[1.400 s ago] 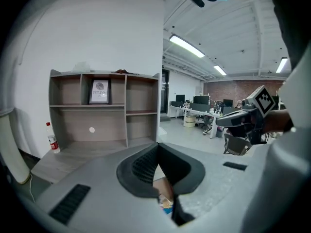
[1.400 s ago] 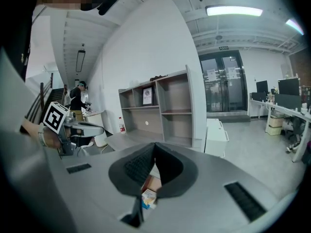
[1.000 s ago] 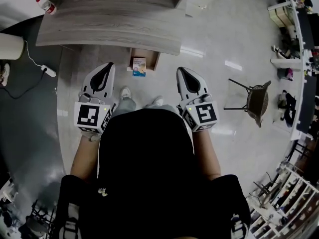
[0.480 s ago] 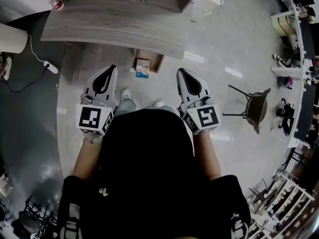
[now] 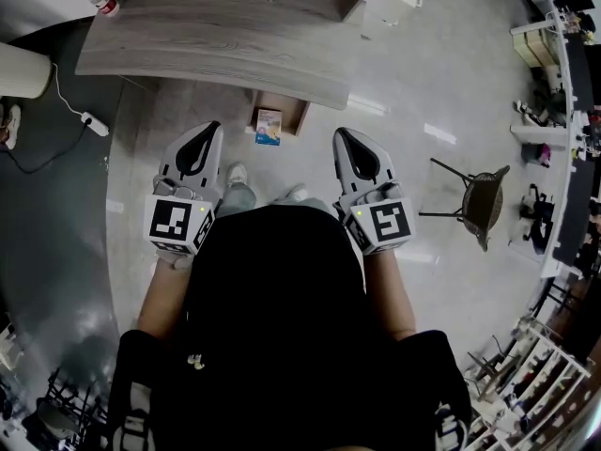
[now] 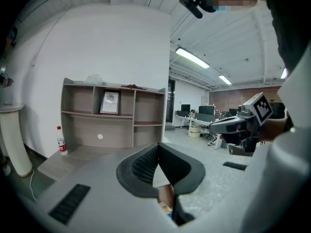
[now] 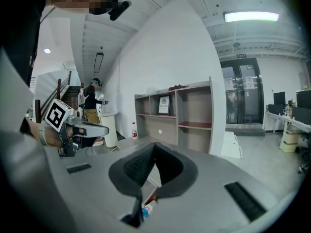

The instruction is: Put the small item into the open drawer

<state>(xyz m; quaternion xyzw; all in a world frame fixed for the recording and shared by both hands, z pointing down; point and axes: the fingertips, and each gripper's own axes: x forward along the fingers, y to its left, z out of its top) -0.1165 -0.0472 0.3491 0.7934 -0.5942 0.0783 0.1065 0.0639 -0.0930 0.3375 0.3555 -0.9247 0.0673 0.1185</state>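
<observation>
Both grippers, left (image 5: pixel 207 132) and right (image 5: pixel 340 135), have their jaws pressed together on nothing. Between them, toward twelve o'clock, the open drawer (image 5: pixel 289 113) juts from under the desk (image 5: pixel 207 45). The small item (image 5: pixel 268 127), a box, lies inside it.

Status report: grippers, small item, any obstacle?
Left gripper and right gripper shut, empty. Small box appears to lie in open drawer. Nothing visible in the way.

We count two grippers (left gripper (image 5: pixel 206 133), right gripper (image 5: pixel 342 139)), one small box (image 5: pixel 269 127) in one open drawer (image 5: pixel 294 114) at 12 o'clock, one bottle (image 5: pixel 101 1) at 10 o'clock, one stool (image 5: pixel 485 192) at 3 o'clock.
</observation>
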